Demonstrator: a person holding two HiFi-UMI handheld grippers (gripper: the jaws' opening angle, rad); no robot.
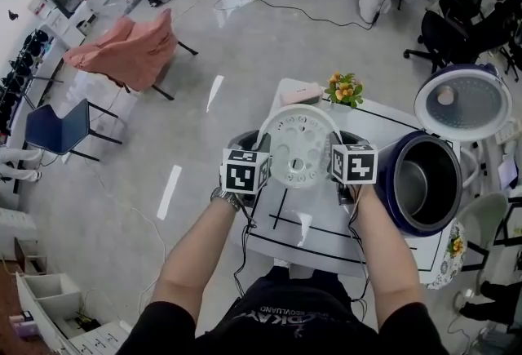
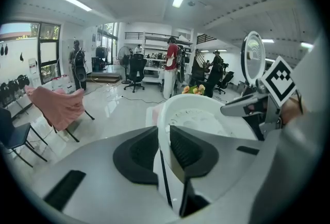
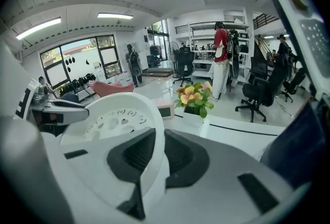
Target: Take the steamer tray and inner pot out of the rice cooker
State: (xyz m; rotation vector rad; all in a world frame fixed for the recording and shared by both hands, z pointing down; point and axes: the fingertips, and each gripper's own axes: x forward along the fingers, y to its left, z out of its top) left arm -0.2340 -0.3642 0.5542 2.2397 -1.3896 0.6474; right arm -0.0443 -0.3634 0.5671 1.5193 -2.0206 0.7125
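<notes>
Forearms [image 1: 201,251] out, both grippers clamped on the steamer tray [image 1: 299,145]

Reaches forward over the white table [image 1: 326,243] with bare arms, a gripper in each hand. Pinches the tray's left rim with the left gripper [image 2: 164,151]: fingers [image 2: 190,151] almost together, dark pads pressed on either face of the thin white wall. Grasps the opposite rim likewise with the right gripper [image 3: 157,158], wall wedged between its narrowly parted fingers [image 3: 181,156]. Holds the round, hole-dotted tray between the two marker cubes [image 1: 245,170], above the table's far part and left of the dark blue rice cooker [image 1: 387,182]. Leaves the inner pot [image 1: 422,186] seated in the cooker, lid [image 1: 462,103] raised. Beyond the tray, near the table's far edge: potted flowers [image 1: 344,89].
</notes>
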